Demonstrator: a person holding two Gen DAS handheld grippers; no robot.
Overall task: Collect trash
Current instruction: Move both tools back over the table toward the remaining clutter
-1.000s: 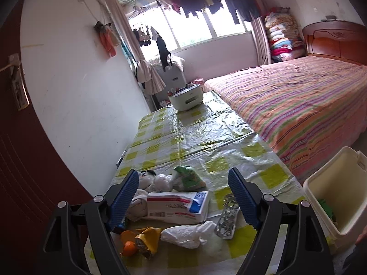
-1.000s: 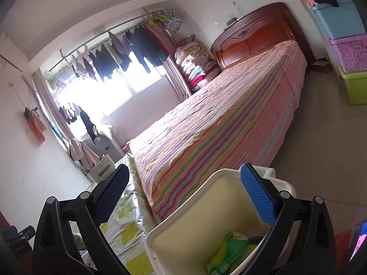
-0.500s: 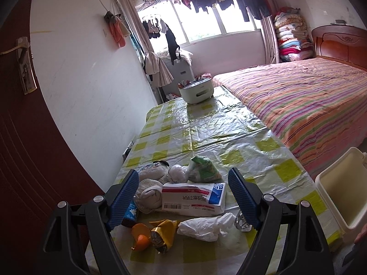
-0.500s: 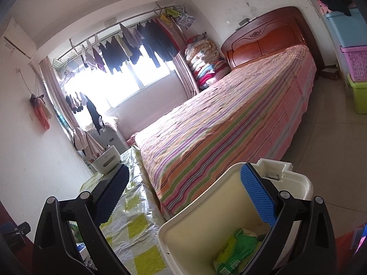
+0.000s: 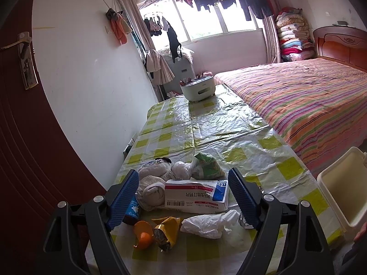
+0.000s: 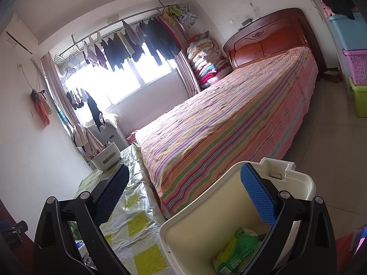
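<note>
Trash lies heaped at the near end of the checked table (image 5: 206, 123): a white medicine box (image 5: 196, 194), a crumpled white tissue (image 5: 209, 223), orange peel (image 5: 143, 235), a gold wrapper (image 5: 167, 229), a green packet (image 5: 206, 166) and white wads (image 5: 152, 190). My left gripper (image 5: 183, 197) hangs open just above the pile, its blue pads either side of the box, touching nothing. My right gripper (image 6: 183, 197) is open and empty over the cream bin (image 6: 229, 208), which holds a green-yellow packet (image 6: 238, 249). The bin (image 5: 344, 183) stands off the table's right edge.
A striped bed (image 5: 309, 98) runs along the table's right side. A white pot of pencils (image 5: 198, 88) sits at the table's far end. A dark red door (image 5: 20, 137) stands close on the left. Coloured storage crates (image 6: 357, 78) line the far right wall.
The left gripper's view has swung right and slightly up, so the pile now sits more centred between its pads. The right gripper's view shifted slightly, showing more of the bin's rim. Both stayed open.
</note>
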